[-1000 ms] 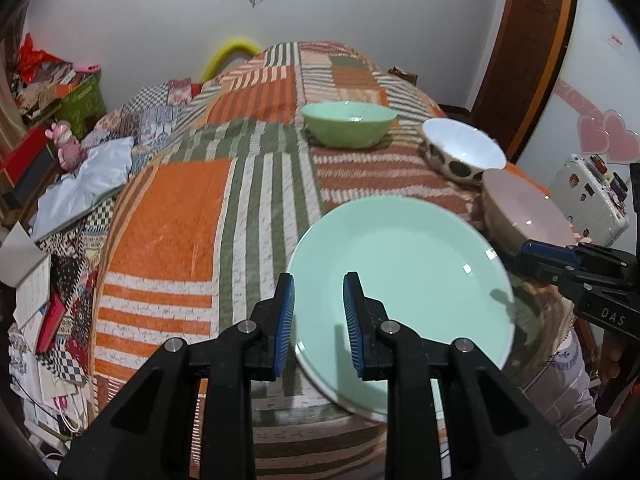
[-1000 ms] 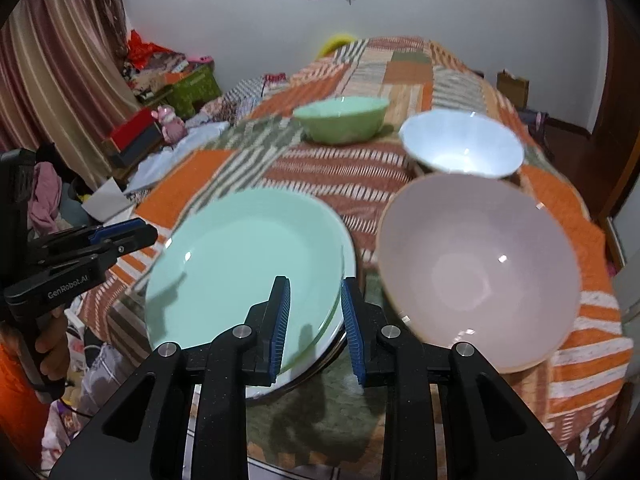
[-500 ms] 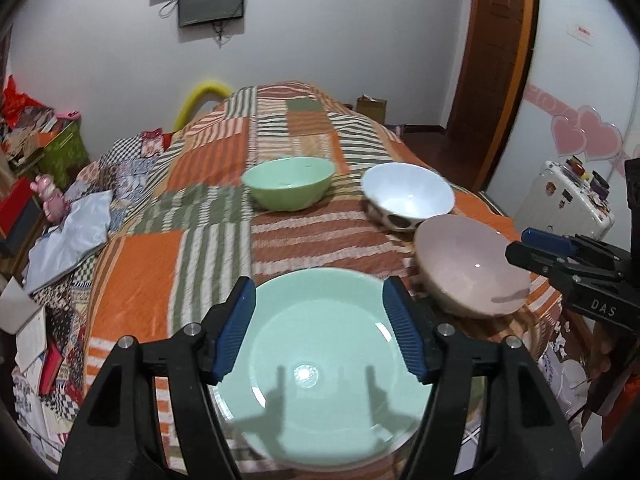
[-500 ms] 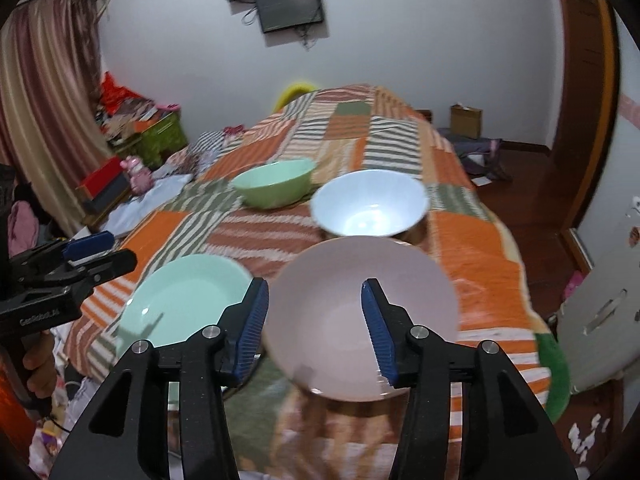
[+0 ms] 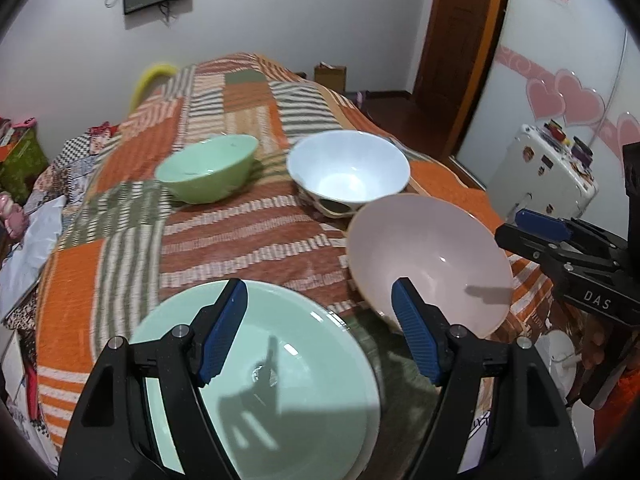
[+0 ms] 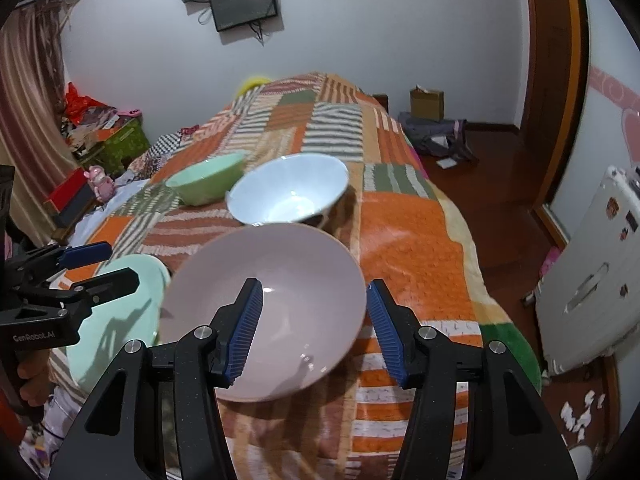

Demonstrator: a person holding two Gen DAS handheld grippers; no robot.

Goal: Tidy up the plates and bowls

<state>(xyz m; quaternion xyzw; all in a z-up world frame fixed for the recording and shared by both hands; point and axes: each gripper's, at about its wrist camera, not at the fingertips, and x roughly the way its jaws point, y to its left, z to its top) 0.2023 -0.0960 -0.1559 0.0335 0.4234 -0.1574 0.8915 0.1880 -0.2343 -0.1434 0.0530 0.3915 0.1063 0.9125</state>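
**Both grippers spreading over the dishes**

Now the left gripper (image 5: 320,332) is hovering above the green plate (image 5: 280,392), jaws opening with nothing pinched between them. The right gripper (image 6: 314,328) is widening too, empty, with the pink bowl (image 6: 272,300) lying just ahead and below it. Beyond stand the white bowl (image 6: 288,188) and the green bowl (image 6: 206,178). Seemingly a pick is starting; through the blur, probably the pink bowl's rim, calling for a lower, wider reach.

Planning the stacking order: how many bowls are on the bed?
3. Green bowl far left, white bowl to its right, pink bowl nearest, beside the green plate. None appears hidden.
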